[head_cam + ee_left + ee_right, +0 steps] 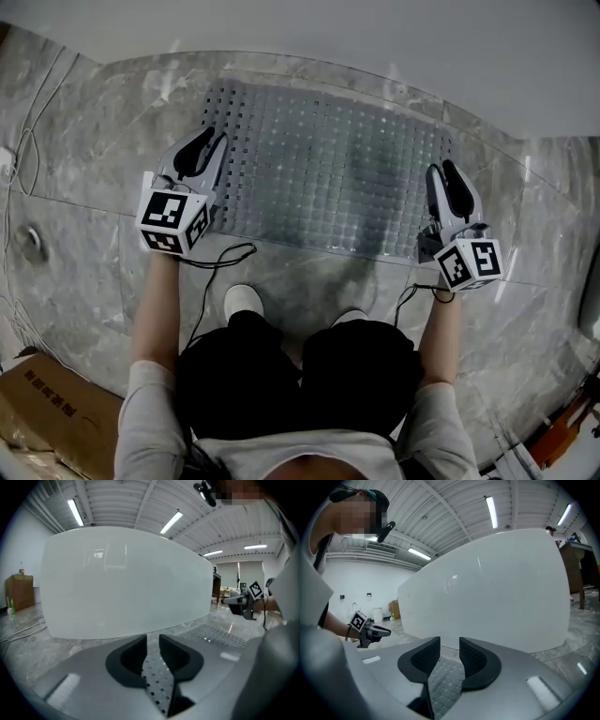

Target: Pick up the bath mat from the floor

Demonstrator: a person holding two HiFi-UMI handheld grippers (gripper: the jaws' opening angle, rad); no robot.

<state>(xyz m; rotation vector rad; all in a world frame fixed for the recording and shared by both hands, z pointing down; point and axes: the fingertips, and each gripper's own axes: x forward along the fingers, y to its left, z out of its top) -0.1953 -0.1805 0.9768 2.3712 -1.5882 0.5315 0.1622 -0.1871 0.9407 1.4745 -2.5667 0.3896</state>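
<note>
A translucent grey bath mat (328, 169) with a grid of small holes lies flat on the marble floor, against a white curved wall (375, 37). My left gripper (211, 139) sits at the mat's left edge and my right gripper (442, 171) at its right edge. In the left gripper view the jaws (152, 639) stand slightly apart with a strip of the mat (157, 677) between them, and the pads do not press on it. The right gripper (450, 643) looks the same, open a little over the mat's edge (445, 681).
The person's white shoes (244, 300) stand just in front of the mat. A cardboard box (47, 412) is at the lower left. Cables (19, 187) and a round floor drain (28, 242) lie to the left. An orange tool (562, 431) is at the lower right.
</note>
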